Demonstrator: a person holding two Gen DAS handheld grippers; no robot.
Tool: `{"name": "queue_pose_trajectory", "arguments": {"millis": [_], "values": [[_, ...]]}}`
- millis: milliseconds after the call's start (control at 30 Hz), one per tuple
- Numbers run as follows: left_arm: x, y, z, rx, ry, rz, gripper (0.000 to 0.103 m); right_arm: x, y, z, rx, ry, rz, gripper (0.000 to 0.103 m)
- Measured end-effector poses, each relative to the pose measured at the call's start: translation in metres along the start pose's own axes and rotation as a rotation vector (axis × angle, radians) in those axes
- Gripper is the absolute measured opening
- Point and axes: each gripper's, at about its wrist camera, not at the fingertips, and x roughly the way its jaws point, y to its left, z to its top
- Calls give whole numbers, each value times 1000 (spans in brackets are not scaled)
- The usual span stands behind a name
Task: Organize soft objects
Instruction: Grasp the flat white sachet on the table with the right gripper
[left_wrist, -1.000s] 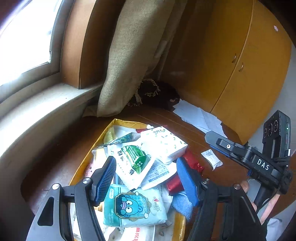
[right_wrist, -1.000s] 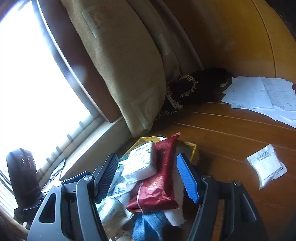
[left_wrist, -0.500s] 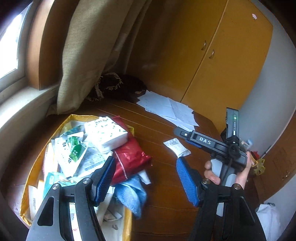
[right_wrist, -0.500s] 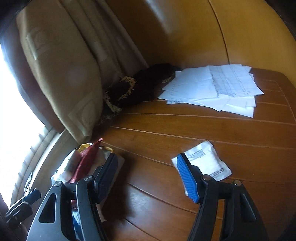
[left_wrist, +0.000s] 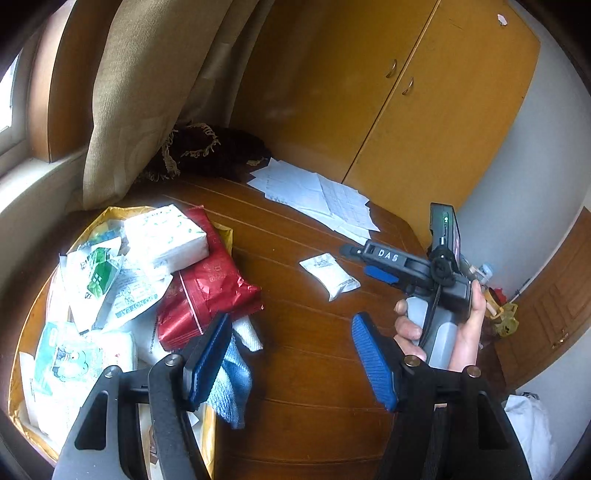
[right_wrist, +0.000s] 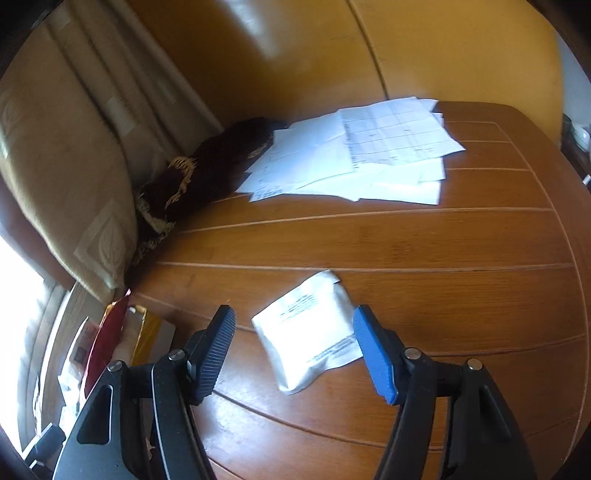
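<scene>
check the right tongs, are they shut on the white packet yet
No, the right tongs are open, with the white packet lying flat on the table between their two fingers.

A wooden table (left_wrist: 295, 350) holds a yellow bag (left_wrist: 22, 354) at the near left, heaped with white tissue packs (left_wrist: 166, 236), a shiny red foil packet (left_wrist: 210, 291) and a blue cloth (left_wrist: 231, 387). The left gripper (left_wrist: 291, 363) hangs over the table, its blue pads spread apart with nothing between them. A small white sachet (left_wrist: 328, 275) lies alone mid-table. At right, a hand (left_wrist: 443, 325) holds the right gripper (left_wrist: 373, 262), with loose white papers (left_wrist: 317, 195) beyond.
</scene>
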Motion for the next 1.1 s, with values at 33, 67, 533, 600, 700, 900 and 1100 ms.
{"name": "queue_pose_trajectory", "arguments": {"millis": [33,67,533,600,700,900,1100], "values": [[-1,1,0,-2,4,-3,71,1,-5,2,18,0,-7,66],[-3,2,0,-2,3,-7,71,2,-10,4,40,3,-8,66],[-14,12,-6,-18,2,-22,71,32,23,-21,-140,89,-132,66],[-14,11,-8,-19,9,-18,71,36,35,-26,-209,89,-195,67],[-14,9,-9,-18,13,-17,71,40,46,-33,-271,83,-264,67],[-10,6,-13,-24,33,-15,71,38,61,-42,-318,79,-269,22],[-11,3,-15,-23,34,-17,71,35,72,-51,-329,85,-275,9]]}}
